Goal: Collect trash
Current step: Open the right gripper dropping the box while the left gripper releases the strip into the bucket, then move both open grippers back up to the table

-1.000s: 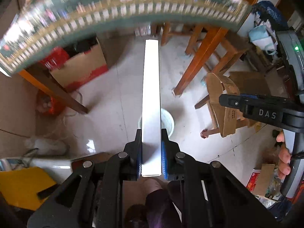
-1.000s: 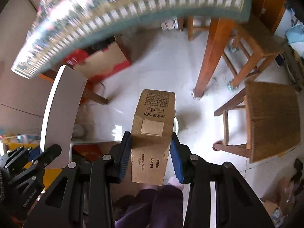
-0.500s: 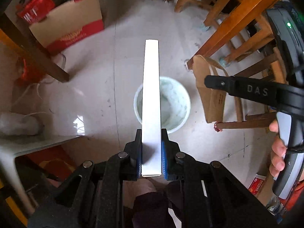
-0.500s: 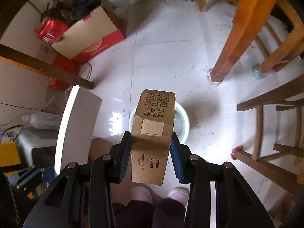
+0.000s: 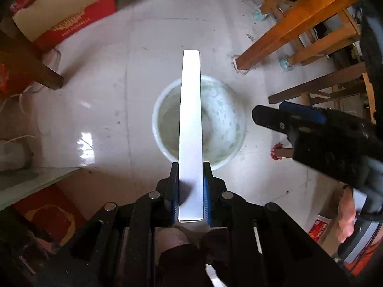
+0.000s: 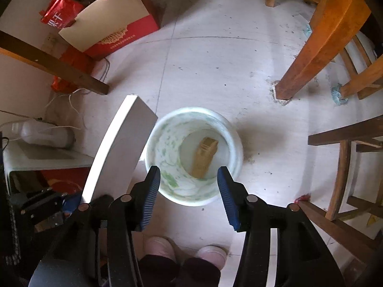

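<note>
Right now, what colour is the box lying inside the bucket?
Brown cardboard box, lying in the white bucket; clearest in the right wrist view.

The flat white box [image 5: 190,129] looks like smooth, matt card; the brown box [image 6: 204,157] in the bucket [image 6: 231,129] is plain rough cardboard; the bucket itself is glossy white plastic, its inner wall mottled with green stains. The floor [image 6: 215,67] is pale, slightly shiny tile with grit; the table leg [image 6: 318,45] is varnished orange wood; the gripper fingers [image 6: 150,197] are matt black plastic with ribbed blue pads.
</note>
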A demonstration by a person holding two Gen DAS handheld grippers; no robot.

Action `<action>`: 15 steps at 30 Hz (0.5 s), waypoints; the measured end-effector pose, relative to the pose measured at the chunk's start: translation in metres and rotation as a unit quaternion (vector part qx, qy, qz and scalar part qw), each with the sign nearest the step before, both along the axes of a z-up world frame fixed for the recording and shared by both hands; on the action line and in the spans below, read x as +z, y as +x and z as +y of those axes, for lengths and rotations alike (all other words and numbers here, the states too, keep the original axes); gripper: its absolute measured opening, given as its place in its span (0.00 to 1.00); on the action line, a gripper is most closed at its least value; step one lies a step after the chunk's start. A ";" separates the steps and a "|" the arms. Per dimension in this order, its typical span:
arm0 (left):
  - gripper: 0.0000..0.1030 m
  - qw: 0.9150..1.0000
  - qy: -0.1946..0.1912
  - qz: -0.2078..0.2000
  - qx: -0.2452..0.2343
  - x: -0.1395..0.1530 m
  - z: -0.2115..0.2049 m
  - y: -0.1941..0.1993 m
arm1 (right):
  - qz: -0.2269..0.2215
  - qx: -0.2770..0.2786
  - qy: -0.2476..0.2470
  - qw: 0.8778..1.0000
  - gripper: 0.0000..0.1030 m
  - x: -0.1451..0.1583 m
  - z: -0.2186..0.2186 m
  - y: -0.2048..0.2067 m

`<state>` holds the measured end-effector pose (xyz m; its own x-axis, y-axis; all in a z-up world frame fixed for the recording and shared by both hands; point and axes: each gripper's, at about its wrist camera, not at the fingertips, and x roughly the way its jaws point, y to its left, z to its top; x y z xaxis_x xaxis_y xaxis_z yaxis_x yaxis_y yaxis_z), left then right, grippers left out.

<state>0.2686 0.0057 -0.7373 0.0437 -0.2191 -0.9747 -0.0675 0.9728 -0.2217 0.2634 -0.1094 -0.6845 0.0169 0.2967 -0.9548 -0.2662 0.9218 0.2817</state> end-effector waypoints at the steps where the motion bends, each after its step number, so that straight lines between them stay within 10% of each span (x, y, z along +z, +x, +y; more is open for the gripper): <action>1: 0.16 1.000 -0.001 0.002 0.001 -0.002 -0.002 0.004 | 0.002 -0.002 0.001 1.000 0.45 0.002 -0.002 0.001; 5: 0.34 1.000 0.002 0.003 0.002 0.000 -0.007 0.017 | 0.002 -0.011 0.003 1.000 0.45 0.010 -0.010 0.003; 15: 0.34 1.000 0.010 -0.014 0.008 0.077 -0.002 0.025 | 0.005 -0.028 0.001 1.000 0.45 0.058 -0.018 0.005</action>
<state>0.2931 0.0040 -0.6607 0.0746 -0.1979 -0.9774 -0.0762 0.9761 -0.2035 0.2688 -0.1272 -0.6266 0.0246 0.2975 -0.9544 -0.2122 0.9345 0.2858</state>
